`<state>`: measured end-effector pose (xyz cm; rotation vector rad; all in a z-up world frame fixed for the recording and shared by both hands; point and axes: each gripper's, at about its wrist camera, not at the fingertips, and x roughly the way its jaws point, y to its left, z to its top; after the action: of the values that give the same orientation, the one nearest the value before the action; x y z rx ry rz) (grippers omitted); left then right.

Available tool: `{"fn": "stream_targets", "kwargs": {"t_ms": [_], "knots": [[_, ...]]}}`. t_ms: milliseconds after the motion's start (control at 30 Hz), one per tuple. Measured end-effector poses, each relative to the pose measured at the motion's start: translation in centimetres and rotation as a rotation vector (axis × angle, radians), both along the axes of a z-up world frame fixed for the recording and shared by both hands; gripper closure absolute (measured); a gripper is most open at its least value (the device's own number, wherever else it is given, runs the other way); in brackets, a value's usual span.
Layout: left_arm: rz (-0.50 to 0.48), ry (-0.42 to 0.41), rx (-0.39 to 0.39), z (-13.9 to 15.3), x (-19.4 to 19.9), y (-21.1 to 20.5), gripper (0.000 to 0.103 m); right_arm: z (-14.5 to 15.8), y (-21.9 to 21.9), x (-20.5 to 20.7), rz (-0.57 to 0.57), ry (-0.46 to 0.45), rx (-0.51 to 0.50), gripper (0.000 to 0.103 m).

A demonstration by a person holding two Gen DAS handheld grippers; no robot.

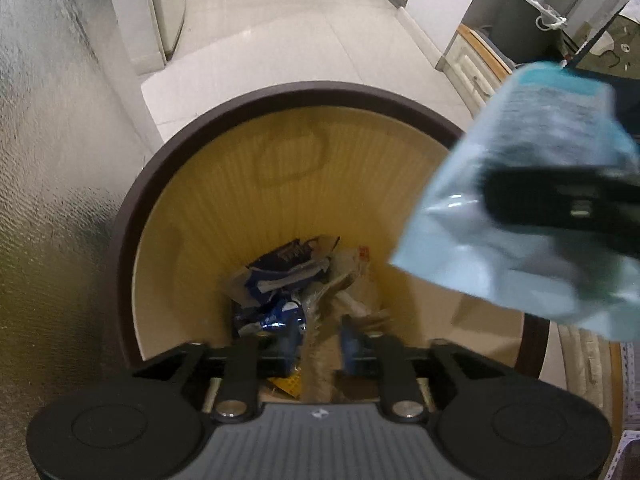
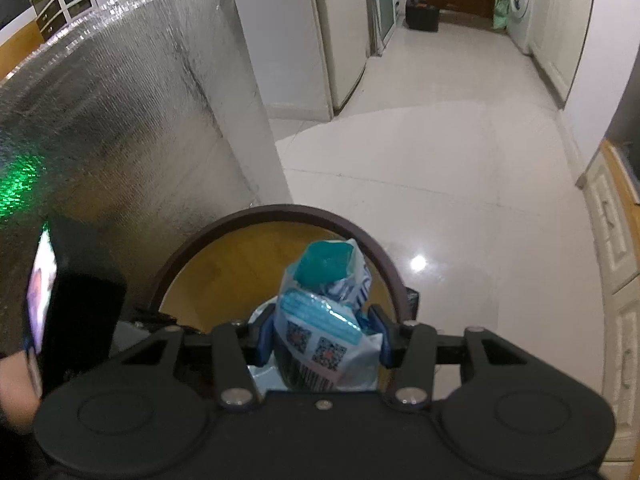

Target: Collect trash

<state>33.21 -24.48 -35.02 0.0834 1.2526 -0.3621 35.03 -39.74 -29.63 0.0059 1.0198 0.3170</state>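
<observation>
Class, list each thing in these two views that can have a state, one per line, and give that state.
Trash bin: no lid in view, wrappers at the bottom.
Brown wrapper: between the left tongs' pads, blurred, over the bin.
Left tongs: open.
Light blue packet: crumpled, clamped.
Right tongs: shut on the packet, above the bin's rim.

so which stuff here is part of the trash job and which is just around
Part of the job:
- light blue wrapper, clamped in the right tool
- brown-rimmed waste bin
- brownish wrapper between the left tool's parted fingers
- wrappers in the bin

Just around:
- washing machine
- foil-covered wall panel
- white cabinets
</observation>
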Motion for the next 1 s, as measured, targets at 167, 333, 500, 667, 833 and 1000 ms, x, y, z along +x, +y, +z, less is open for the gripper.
{"fn": "stream_targets", "kwargs": {"t_ms": [167, 333, 500, 667, 833, 1000], "knots": [[-0.001, 0.003, -0.002, 0.5, -0.4, 0.8, 0.053, -2.1, 2.3, 1.5, 0.057, 0.055, -0.053, 0.053], [0.002, -0.003, 0.011, 1.4, -0.8, 1.2, 0.032, -3.3, 3.6, 1.9, 0.091, 0.079, -0.137, 0.044], [0.004, -0.021, 0.031, 2.4, -1.5, 1.6, 0.017, -3.1, 3.5, 2.0, 0.083, 0.106, -0.136, 0.018], [-0.003, -0.032, 0.047, 3.4, -2.5, 1.5, 0.005, -2.4, 2.3, 1.2, 0.05, 0.115, -0.125, 0.013], [-0.002, -0.041, 0.044, 4.7, -3.8, 1.4, 0.0, -0.8, 0.7, -0.1, 0.002, 0.089, -0.095, 0.003], [0.006, -0.066, 0.058, 6.5, -5.0, 1.5, 0.0, 1.4, -0.6, -2.0, -0.032, 0.044, -0.081, 0.0]]}}
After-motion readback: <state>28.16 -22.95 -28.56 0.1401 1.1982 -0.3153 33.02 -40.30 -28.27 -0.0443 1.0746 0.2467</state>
